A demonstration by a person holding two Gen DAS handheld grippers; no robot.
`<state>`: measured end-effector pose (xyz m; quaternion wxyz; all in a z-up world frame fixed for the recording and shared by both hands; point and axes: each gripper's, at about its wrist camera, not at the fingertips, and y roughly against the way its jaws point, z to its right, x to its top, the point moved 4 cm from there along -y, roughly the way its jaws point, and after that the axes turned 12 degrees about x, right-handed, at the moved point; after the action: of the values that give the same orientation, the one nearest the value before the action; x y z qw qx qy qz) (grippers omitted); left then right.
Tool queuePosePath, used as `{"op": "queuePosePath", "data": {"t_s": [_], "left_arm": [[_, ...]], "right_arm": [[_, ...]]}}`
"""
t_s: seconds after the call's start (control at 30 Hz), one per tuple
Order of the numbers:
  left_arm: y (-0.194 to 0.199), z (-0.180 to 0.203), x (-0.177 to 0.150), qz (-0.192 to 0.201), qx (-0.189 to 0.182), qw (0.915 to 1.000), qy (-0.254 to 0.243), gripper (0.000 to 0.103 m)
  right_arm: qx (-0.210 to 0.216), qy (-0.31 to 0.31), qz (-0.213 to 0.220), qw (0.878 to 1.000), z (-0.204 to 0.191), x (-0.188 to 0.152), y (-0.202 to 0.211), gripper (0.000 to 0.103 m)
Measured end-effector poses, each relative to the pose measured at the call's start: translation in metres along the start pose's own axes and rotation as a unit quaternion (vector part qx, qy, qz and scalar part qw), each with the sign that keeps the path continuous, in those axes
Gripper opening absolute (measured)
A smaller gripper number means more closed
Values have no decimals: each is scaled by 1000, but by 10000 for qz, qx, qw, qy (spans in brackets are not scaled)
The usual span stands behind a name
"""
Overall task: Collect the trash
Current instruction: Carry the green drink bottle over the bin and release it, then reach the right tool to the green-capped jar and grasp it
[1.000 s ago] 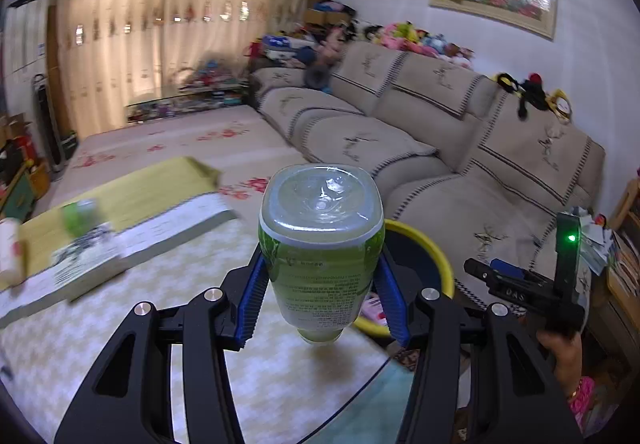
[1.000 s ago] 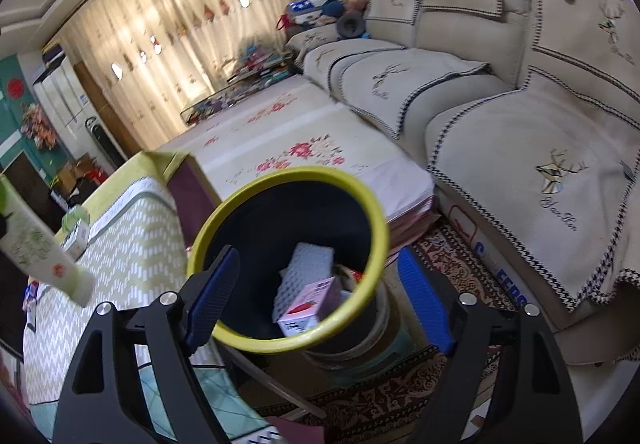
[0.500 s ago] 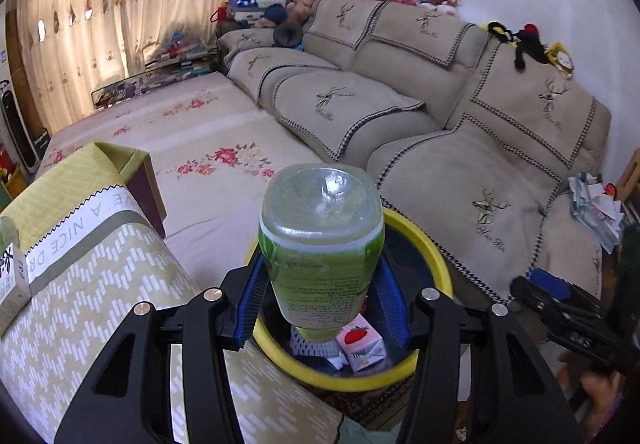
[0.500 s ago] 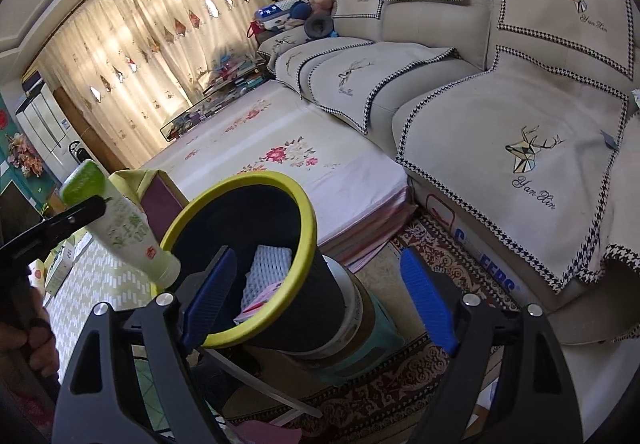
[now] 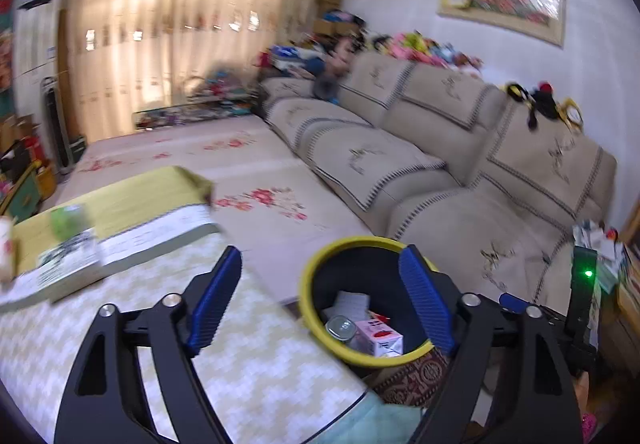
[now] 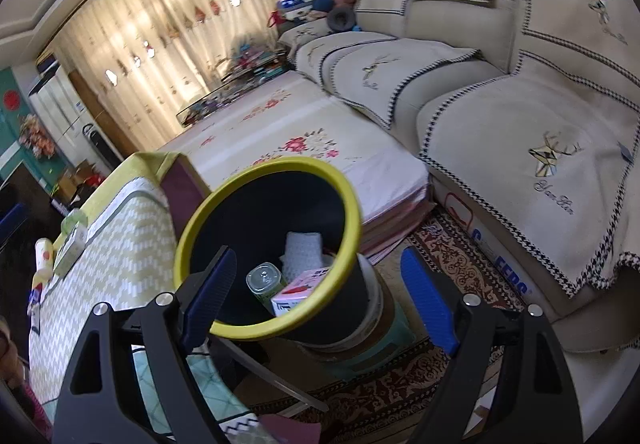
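- Left gripper [image 5: 320, 302]: fingers are standing wide w/ nothing between them; they've just been opening. A sec ago they were clamping a clear bottle w/ green label, half a sec ago holding it right over the bin.
- That bottle [image 5: 341, 328] is now lying inside the yellow-rimmed bin [image 5: 308, 276], clear base facing up, just ahead of and below the left fingers, nearer the right-hand finger. Also showing in the right wrist view [image 6: 264, 280], between the right fingers and slightly beyond them.
- Meaning, imo: one piece of trash is dropped and done; left gripper is free for the next pick.
- Right gripper [image 6: 316, 296]: fingers are sitting wide, empty, bin rim [image 6: 192, 228] crossing between them – not gripping it.
- Already in the bin beside the bottle: pink carton [image 5: 380, 336] touching it, and a white mesh-like pad [image 6: 304, 248] behind.
- Prob. still to collect: small stuff on the tabletop [image 5: 260, 364], far left of the left fingers – green-topped item [image 5: 66, 218], flat box [image 5: 68, 264]; blurred, can't ID. In the right view a white-orange bottle [image 6: 44, 256] is standing there too.
- Writing: sofa cover [image 6: 540, 148] is carrying script under the deer motif, reading approx "Yan Em" – unsure. Box under the sofa showing blue letters "...EERS", partly cut off. Carton and bottle label print too small to read.
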<state>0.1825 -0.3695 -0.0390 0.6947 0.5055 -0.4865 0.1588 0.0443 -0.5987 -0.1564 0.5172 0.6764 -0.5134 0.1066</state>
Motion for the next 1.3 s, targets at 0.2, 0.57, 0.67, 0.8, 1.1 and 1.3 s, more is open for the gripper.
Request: {"op": "queuePosePath", "data": {"t_s": [0.2, 0.57, 0.67, 0.8, 1.1, 1.3], "left_arm": [[50, -78, -27, 89, 622, 9970, 449, 98], [95, -187, -83, 1, 1440, 9816, 1251, 98], [101, -209, -90, 42, 1612, 9779, 1331, 98], [102, -224, -93, 72, 1773, 9739, 1414, 98], [94, -274, -101, -53, 2231, 9645, 1412, 98], [77, -310, -109, -189, 2190, 9617, 1640, 98]], "right_arm": [[130, 370, -172, 9991, -39, -7, -6, 80], [517, 1152, -612, 9901, -126, -26, -28, 83], [683, 1351, -733, 9858, -154, -29, -40, 83], [973, 1566, -855, 9791, -196, -27, -64, 83], [1667, 2239, -1364, 9505, -327, -18, -141, 83], [2106, 2380, -1601, 9345, -402, -22, -202, 91]]}}
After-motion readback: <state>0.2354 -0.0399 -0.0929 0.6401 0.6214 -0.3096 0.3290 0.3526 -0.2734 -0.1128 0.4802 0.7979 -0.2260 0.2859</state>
